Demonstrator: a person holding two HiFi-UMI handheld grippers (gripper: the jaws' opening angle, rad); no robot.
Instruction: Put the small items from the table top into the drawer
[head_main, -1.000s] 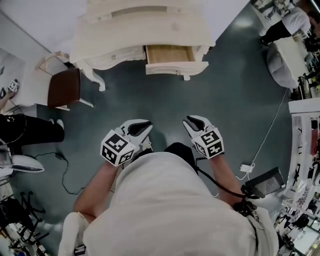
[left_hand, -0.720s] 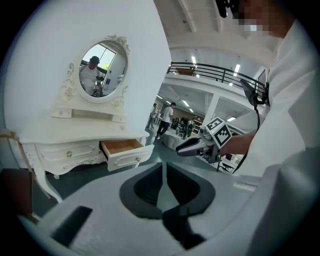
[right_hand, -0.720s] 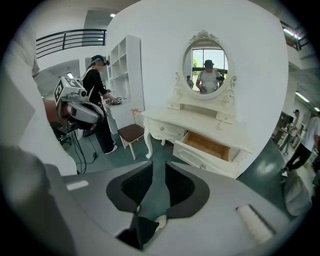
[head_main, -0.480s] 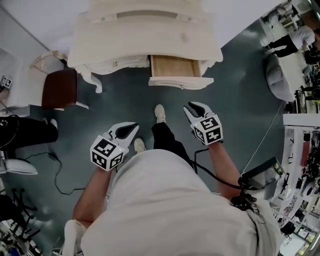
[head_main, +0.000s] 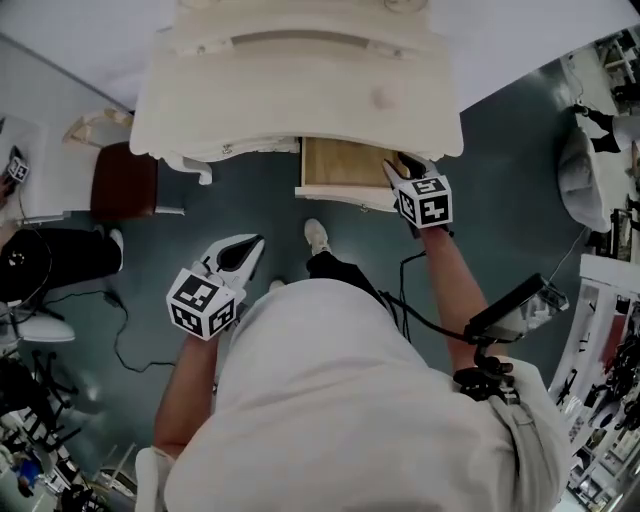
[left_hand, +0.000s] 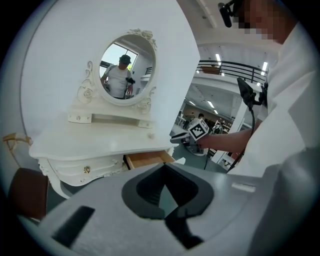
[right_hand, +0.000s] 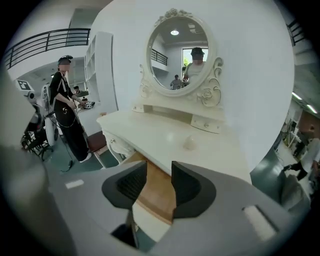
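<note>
My right claw (head_main: 398, 168) hangs over the right front corner of the open drawer (head_main: 342, 165). Its jaws stand apart, having just been opening, and nothing is between them; only the drawer's wooden bottom shows through the gap. My left claw (head_main: 250, 247) is over the floor (head_main: 250, 200), well apart from the table (head_main: 250, 100), with its jaws together and empty. One small pale item (head_main: 381, 97) sits on the table top, back from the edge above the drawer.
</note>
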